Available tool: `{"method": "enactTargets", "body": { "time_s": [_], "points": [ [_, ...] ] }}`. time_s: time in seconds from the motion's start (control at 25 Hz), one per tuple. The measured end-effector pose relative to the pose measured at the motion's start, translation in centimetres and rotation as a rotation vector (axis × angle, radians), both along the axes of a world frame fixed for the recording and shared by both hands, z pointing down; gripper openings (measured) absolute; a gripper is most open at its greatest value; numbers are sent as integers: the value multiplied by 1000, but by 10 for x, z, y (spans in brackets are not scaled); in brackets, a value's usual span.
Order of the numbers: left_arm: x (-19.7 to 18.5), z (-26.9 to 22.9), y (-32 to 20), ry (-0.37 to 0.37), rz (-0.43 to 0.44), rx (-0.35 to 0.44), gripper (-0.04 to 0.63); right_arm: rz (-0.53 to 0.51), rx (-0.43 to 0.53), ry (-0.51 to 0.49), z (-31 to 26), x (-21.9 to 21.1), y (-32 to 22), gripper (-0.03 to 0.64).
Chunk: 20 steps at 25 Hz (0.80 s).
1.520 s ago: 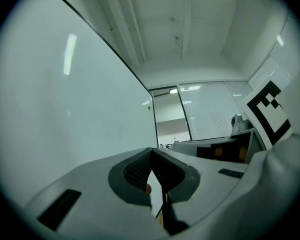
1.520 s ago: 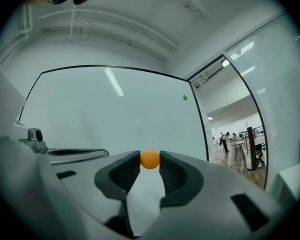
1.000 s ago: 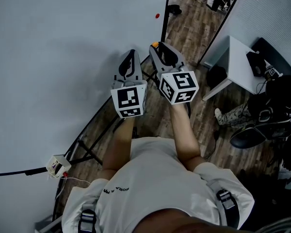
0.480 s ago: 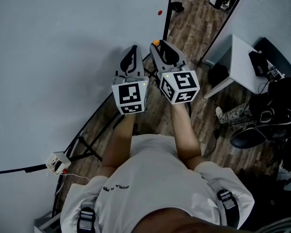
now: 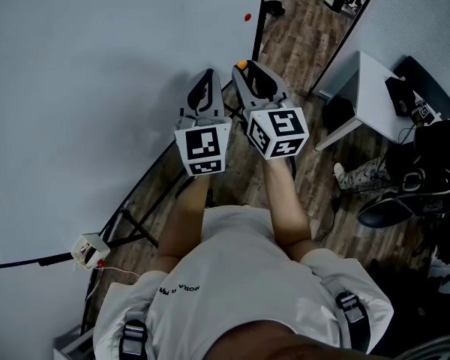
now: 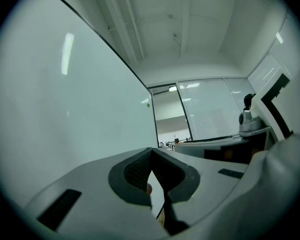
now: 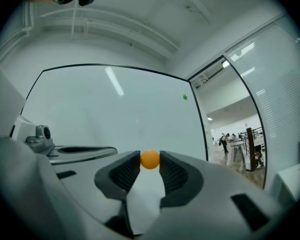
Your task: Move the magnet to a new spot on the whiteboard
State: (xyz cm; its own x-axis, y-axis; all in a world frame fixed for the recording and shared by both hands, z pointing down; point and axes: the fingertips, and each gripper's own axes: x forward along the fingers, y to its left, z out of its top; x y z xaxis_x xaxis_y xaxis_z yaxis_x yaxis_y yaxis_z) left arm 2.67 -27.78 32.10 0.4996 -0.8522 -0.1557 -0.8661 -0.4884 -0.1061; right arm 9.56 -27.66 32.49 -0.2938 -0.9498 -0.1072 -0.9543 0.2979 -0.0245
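The whiteboard point(image 5: 97, 88) fills the left of the head view and stands ahead in both gripper views. My right gripper point(image 5: 244, 67) is shut on a small orange ball magnet point(image 7: 150, 160), pinched between its fingertips and held near the board's right edge; whether the magnet touches the board I cannot tell. Just to its left, my left gripper point(image 5: 205, 77) has its jaws together at the tips point(image 6: 151, 154) with nothing in them. A second small dot magnet point(image 5: 247, 16) sticks to the board higher up near its right edge, and it looks green in the right gripper view point(image 7: 184, 97).
The board's black stand legs point(image 5: 135, 231) cross the wooden floor below the grippers. A small white box on a cable point(image 5: 90, 253) hangs at the lower left. At the right stand a white table point(image 5: 364, 88) and a black chair with bags point(image 5: 424, 178).
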Motion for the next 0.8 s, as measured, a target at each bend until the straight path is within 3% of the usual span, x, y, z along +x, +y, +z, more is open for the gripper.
{"method": "enactTargets", "body": {
  "time_s": [0.8],
  "points": [
    [3, 4, 4, 8, 15, 0, 2, 9, 1, -1, 4, 2, 2, 127]
  ]
}}
